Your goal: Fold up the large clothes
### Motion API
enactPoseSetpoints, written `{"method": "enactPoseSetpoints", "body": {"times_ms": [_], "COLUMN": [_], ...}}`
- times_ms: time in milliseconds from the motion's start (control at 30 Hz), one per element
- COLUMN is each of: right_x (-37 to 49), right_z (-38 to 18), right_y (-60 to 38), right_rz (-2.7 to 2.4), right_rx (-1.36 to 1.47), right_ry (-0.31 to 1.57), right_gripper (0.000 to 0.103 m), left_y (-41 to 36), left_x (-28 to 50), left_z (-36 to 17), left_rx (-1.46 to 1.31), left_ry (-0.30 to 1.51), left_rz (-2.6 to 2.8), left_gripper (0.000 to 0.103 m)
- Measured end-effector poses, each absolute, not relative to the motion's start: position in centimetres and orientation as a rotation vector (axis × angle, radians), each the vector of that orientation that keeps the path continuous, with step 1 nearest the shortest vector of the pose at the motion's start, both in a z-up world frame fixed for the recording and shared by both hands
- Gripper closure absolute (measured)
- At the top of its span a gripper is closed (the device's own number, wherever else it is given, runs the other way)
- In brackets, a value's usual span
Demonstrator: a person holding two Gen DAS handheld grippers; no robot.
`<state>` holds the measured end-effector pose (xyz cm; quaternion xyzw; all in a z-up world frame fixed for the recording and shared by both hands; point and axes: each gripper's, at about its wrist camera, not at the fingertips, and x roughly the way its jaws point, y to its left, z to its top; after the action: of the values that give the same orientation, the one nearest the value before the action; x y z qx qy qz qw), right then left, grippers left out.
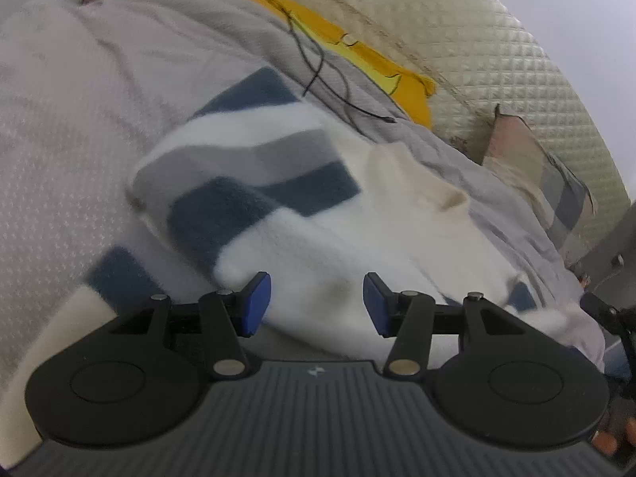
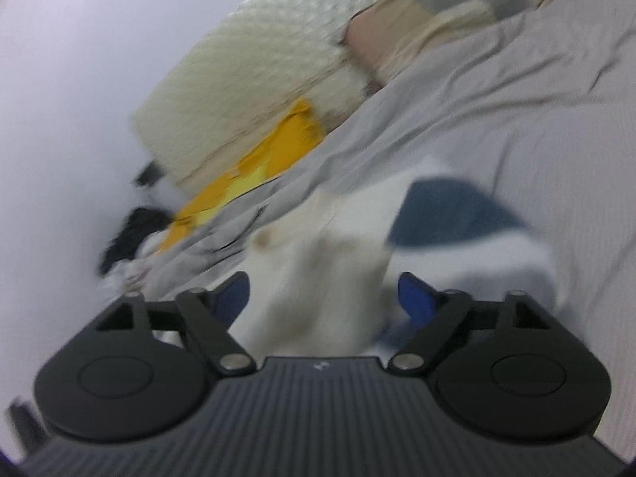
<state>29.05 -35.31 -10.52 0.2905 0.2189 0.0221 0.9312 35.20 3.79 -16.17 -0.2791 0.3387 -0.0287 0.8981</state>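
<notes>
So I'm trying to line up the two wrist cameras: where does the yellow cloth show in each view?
Left wrist: the yellow cloth runs diagonally across the upper middle, between the grey sheet and the quilted headboard.
Right wrist: the yellow cloth lies left of centre, again wedged between the grey sheet and the quilted headboard.
Shared landmark: the quilted headboard.

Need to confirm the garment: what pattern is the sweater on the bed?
The sweater has broad navy, grey and white stripes, clearest in the left wrist view.
</notes>
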Motion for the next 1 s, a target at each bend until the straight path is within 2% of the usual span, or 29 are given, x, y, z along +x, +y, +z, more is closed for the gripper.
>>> {"method": "enactPoseSetpoints", "body": {"times_ms": [267, 333, 400, 433, 500, 533, 567, 833, 1000], "right_x": [32.0, 31.5, 30.9, 30.6, 30.0, 29.6, 29.2, 25.1, 24.1], "right_z": [-13.6, -13.7, -13.3, -13.0, -12.5, -12.2, -11.9, -9.4, -11.4], "right_y": [-33.7, -32.9, -32.3, -32.1, -31.8, -31.8, -31.9, -33.5, -35.0], "right_rz": [0.056, 0.066, 0.064, 0.057, 0.051, 0.042, 0.031, 0.059, -0.011], "right_rx": [0.579, 0.552, 0.526, 0.510, 0.475, 0.457, 0.446, 0.447, 0.404], "right_ry": [0.550, 0.553, 0.563, 0.563, 0.562, 0.561, 0.558, 0.475, 0.520], "right_gripper": [0.018, 0.023, 0.038, 0.042, 0.067, 0.075, 0.090, 0.094, 0.094], "left_y": [2.5, 2.3, 2.3, 2.4, 2.7, 2.8, 2.8, 3.4, 3.4], "left_x": [35.6, 35.4, 35.5, 35.4, 35.2, 35.1, 34.9, 33.9, 33.8], "left_z": [-16.6, -16.5, -16.5, -16.5, -16.5, -16.5, -16.4, -15.8, -16.5], "left_rx": [-0.497, -0.475, -0.476, -0.480, -0.491, -0.497, -0.500, -0.522, -0.488], "left_ry": [0.693, 0.691, 0.690, 0.691, 0.693, 0.695, 0.697, 0.736, 0.765], "left_rz": [-0.041, -0.038, -0.040, -0.043, -0.048, -0.048, -0.049, -0.067, -0.062], "left_gripper": [0.046, 0.046, 0.046, 0.046, 0.046, 0.046, 0.046, 0.046, 0.046]}}
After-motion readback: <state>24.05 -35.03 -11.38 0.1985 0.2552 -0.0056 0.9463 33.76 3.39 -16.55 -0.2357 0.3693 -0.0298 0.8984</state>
